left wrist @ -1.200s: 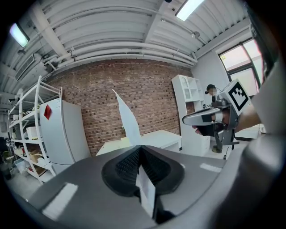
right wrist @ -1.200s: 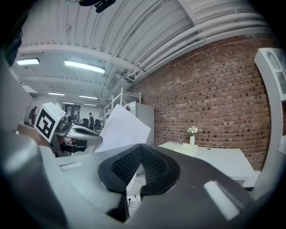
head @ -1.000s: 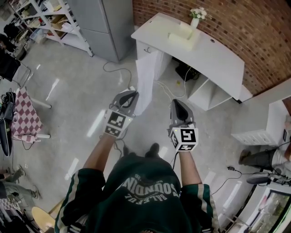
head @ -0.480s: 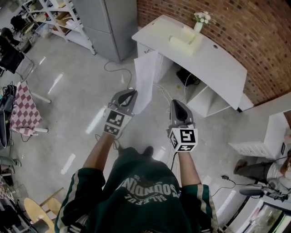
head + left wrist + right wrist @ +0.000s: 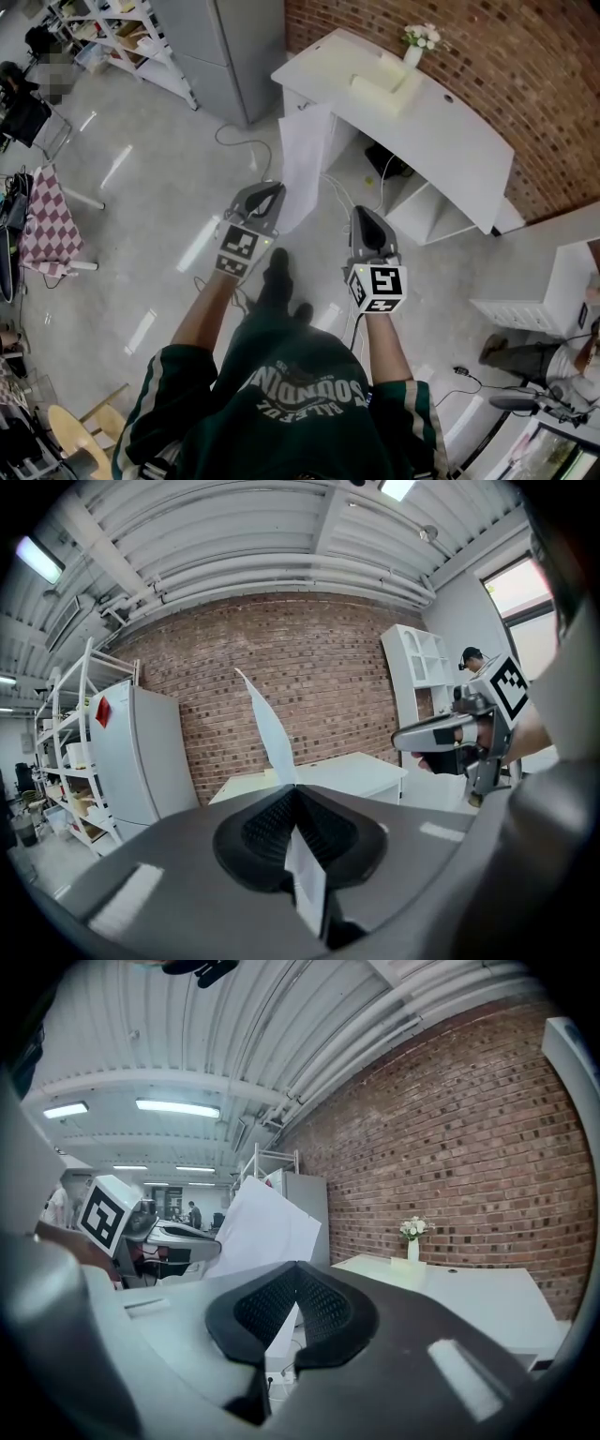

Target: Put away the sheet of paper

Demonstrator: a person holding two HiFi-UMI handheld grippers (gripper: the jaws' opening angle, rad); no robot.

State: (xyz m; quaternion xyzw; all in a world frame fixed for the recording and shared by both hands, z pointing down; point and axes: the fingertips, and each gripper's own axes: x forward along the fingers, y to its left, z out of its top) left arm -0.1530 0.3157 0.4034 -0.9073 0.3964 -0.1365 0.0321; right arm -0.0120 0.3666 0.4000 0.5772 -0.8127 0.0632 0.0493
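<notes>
Stepping forward, a dark shoe [image 5: 275, 277] now shows between the arms and the white desk [image 5: 450, 122] sits a little nearer, with the paper carried along.

At the left, the left tongs [image 5: 271, 190] are pinched tight on the lower edge of the sheet of paper [image 5: 302, 169], which stands up from the closed pads and leans towards the desk, clear of the floor. The right tongs [image 5: 364, 211] hang just beside it, pressed together on nothing. For the carry to go well, I judge the left pinch should stay firm near that edge and the sheet be kept upright so that it neither folds nor catches the desk corner. The right tongs could steady the loose top edge before it is laid down. Further right, a vase of flowers [image 5: 417, 42] stands on the desk top, so the landing spot should avoid it.
</notes>
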